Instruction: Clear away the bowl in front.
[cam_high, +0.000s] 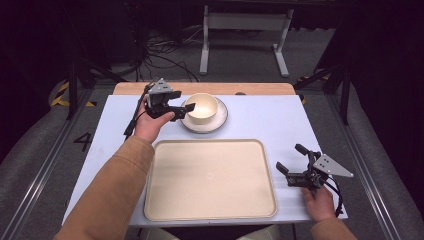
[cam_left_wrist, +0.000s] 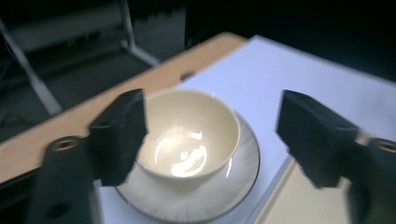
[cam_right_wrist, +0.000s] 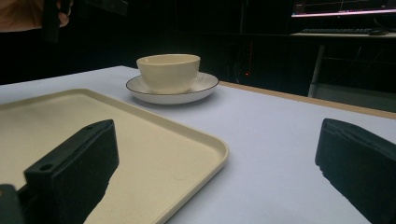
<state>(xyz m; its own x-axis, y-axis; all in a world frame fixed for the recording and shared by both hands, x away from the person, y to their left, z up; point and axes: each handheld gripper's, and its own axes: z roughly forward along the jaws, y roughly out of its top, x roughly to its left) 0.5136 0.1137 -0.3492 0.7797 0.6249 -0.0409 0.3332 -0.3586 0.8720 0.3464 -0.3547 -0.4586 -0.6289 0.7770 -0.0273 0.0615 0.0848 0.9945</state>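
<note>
Cream bowl (cam_high: 202, 108) sits upright on a saucer (cam_high: 220, 120) at the far-middle of the worktop (cam_high: 280, 120), just beyond the far edge of the tray (cam_high: 210, 177). Bowl: rounded, glossy glaze, plain pale cream inside & out, thin rim, narrower foot. In the left gripper view its inside (cam_left_wrist: 187, 140) looks empty w/ bright light spots near the bottom. Saucer is white-ish w/ faint radial ribbing and a thin dark line round the edge (cam_left_wrist: 247, 186); wider than the bowl, so a ring of it shows all round. From the right gripper view the bowl (cam_right_wrist: 169, 72) stands centred on the saucer (cam_right_wrist: 205, 84), level, not tilted.

Left claw (cam_high: 181, 107) is at the bowl's left side, held in the person's left hand (cam_high: 150, 125). Its jaws are apart, nothing pinched. In the left gripper view one jaw sits near the bowl's rim on the left, maybe overlapping it; contact can't be told, pic is blurred. Other jaw is well off to the right, over the worktop by the tray corner.

Right claw (cam_high: 289, 159) is near the tray's right edge, low over the worktop, in the right hand (cam_high: 320, 202). Jaws spread wide, nothing between them; well apart from bowl & saucer.

Tray: large, beige, rounded corners, raised lip, bare surface, in the near-middle of the pale-blue worktop.
</note>
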